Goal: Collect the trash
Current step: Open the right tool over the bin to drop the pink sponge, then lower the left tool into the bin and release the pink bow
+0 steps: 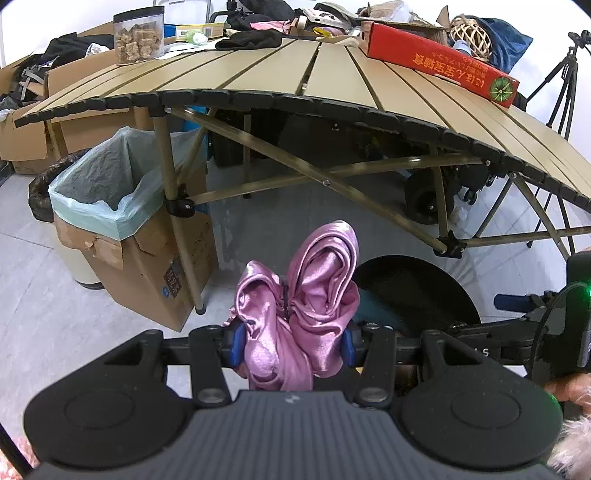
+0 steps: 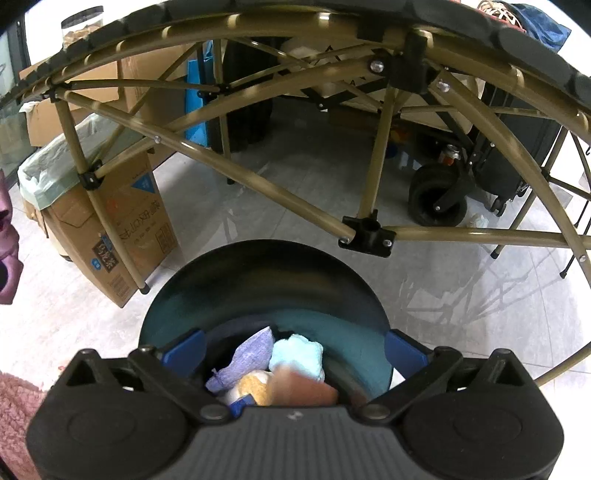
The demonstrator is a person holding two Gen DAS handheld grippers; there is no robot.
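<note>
My left gripper (image 1: 293, 345) is shut on a crumpled pink satin cloth (image 1: 306, 295) and holds it above the floor, left of a round dark bin (image 1: 424, 291). The cloth's edge shows at the far left of the right wrist view (image 2: 7, 251). My right gripper (image 2: 293, 350) is open, its blue pads (image 2: 184, 350) spread wide just over the dark bin's rim (image 2: 258, 266). Inside the bin lie a purple cloth (image 2: 247, 358), a light blue wad (image 2: 299, 354) and tan and brown pieces (image 2: 288, 387).
A folding slatted table (image 1: 295, 74) stands ahead, its legs and braces (image 2: 258, 184) close over the bin. A cardboard box lined with a pale green bag (image 1: 110, 184) stands at the left leg. A red carton (image 1: 439, 62) and a jar (image 1: 138, 33) sit on the table. A tripod (image 1: 561, 92) stands right.
</note>
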